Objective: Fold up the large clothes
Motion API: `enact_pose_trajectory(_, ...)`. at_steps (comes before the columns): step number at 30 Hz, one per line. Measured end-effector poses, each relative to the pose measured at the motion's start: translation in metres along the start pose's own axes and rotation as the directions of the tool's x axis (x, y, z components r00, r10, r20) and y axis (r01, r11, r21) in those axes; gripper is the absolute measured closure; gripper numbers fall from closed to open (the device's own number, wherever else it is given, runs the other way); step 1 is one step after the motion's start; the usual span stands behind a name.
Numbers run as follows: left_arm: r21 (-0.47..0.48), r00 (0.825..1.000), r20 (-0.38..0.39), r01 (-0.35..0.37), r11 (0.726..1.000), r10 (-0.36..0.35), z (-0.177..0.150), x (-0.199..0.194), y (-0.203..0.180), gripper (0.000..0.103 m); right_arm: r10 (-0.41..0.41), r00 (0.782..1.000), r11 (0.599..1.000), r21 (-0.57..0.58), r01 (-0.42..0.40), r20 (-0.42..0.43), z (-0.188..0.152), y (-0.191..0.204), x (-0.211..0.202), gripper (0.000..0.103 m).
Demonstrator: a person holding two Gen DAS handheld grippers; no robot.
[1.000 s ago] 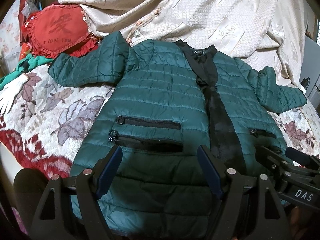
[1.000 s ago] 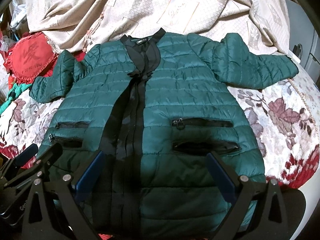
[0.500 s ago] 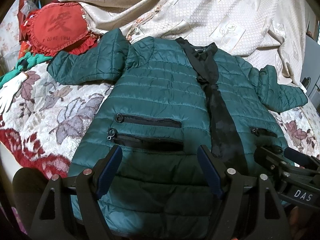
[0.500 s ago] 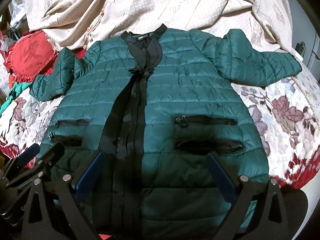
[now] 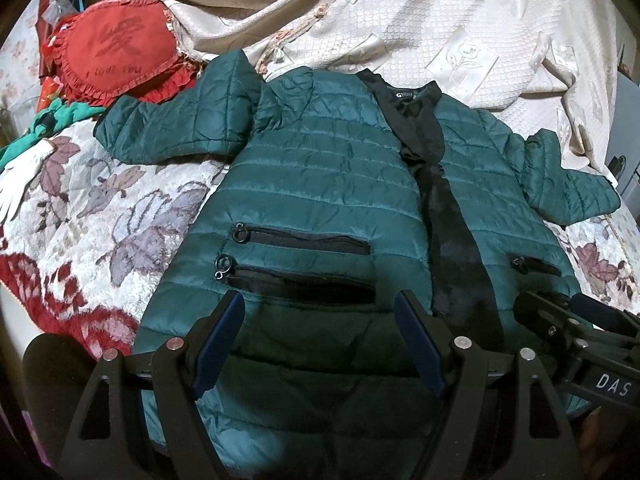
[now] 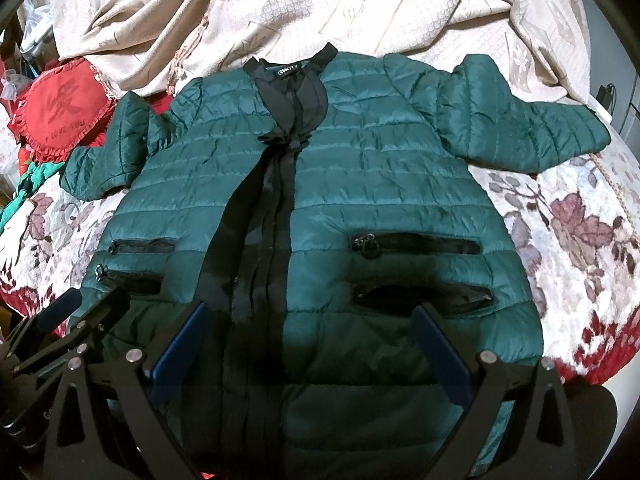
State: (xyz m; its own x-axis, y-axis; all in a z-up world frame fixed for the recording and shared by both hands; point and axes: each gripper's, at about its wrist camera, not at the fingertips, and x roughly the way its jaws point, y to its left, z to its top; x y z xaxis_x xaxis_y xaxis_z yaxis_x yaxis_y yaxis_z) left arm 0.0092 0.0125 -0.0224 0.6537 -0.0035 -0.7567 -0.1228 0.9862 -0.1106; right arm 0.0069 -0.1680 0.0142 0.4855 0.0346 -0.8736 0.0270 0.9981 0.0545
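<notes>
Your green quilted jacket (image 5: 320, 184) lies front-up and spread flat on the bed's floral blanket (image 5: 100, 208), filling the centre of both frames, collar toward the top, both sleeves out sideways, black placket (image 6: 272, 220) closed down its middle. Your left gripper (image 5: 320, 344) and right gripper (image 6: 308, 348) hover at the bottom of their frames over the hem, jaws spread wide, pinching nothing. Red cushion (image 5: 116, 52) upper left; cream bedspread (image 6: 360, 8) along the top.
</notes>
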Motion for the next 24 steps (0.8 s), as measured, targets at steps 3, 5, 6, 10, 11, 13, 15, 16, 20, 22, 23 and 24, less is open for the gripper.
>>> enact_pose_trajectory(3, -0.003, 1.000, -0.001, -0.005, 1.000, 0.005, 0.002, 0.003, 0.001, 0.042, 0.000, 1.000, 1.000, -0.002, 0.000, -0.005, 0.001, -0.001, 0.002, 0.001)
enact_pose_trajectory(5, -0.005, 1.000, -0.006, -0.005, 1.000, 0.005, 0.003, 0.005, 0.002, 0.042, 0.003, 1.000, 1.000, -0.002, -0.003, -0.009, 0.002, -0.001, 0.004, 0.001)
enact_pose_trajectory(6, -0.006, 1.000, -0.008, -0.004, 1.000, 0.004, 0.003, 0.006, 0.002, 0.042, 0.003, 1.000, 1.000, -0.002, -0.003, -0.012, 0.002, -0.001, 0.005, 0.001)
enact_pose_trajectory(10, -0.007, 1.000, -0.015, -0.007, 1.000, 0.007, 0.005, 0.010, 0.003, 0.042, 0.002, 1.000, 1.000, -0.007, -0.003, -0.016, 0.003, 0.000, 0.009, 0.001)
enact_pose_trajectory(11, -0.007, 1.000, -0.016, -0.007, 1.000, 0.007, 0.005, 0.010, 0.003, 0.042, 0.003, 1.000, 1.000, -0.008, -0.003, -0.017, 0.003, 0.000, 0.010, 0.001)
enact_pose_trajectory(13, -0.007, 1.000, -0.015, -0.008, 1.000, 0.008, 0.006, 0.012, 0.004, 0.042, 0.001, 1.000, 1.000, -0.011, -0.001, -0.017, 0.004, 0.000, 0.011, 0.001)
enact_pose_trajectory(15, -0.006, 1.000, -0.015, -0.010, 1.000, 0.010, 0.006, 0.013, 0.003, 0.042, -0.004, 1.000, 1.000, -0.017, 0.004, -0.014, 0.006, 0.001, 0.012, 0.001)
enact_pose_trajectory(16, -0.006, 1.000, -0.016, -0.009, 1.000, 0.009, 0.006, 0.013, 0.004, 0.042, -0.006, 1.000, 1.000, -0.019, 0.006, -0.013, 0.006, 0.001, 0.012, 0.001)
enact_pose_trajectory(20, -0.005, 1.000, -0.012, -0.013, 1.000, 0.013, 0.009, 0.017, 0.006, 0.042, -0.003, 1.000, 1.000, -0.021, 0.002, -0.018, 0.009, 0.001, 0.017, 0.001)
enact_pose_trajectory(22, -0.010, 1.000, -0.011, -0.015, 1.000, 0.015, 0.012, 0.019, 0.008, 0.042, -0.003, 1.000, 1.000, -0.022, 0.002, -0.021, 0.011, 0.000, 0.020, 0.001)
enact_pose_trajectory(23, -0.011, 1.000, -0.011, -0.016, 1.000, 0.016, 0.014, 0.021, 0.009, 0.042, -0.003, 1.000, 1.000, -0.023, 0.002, -0.021, 0.012, 0.000, 0.021, 0.001)
enact_pose_trajectory(24, -0.015, 1.000, -0.012, -0.018, 1.000, 0.017, 0.016, 0.022, 0.011, 0.042, -0.004, 1.000, 1.000, -0.024, 0.003, -0.019, 0.013, 0.000, 0.022, 0.001)
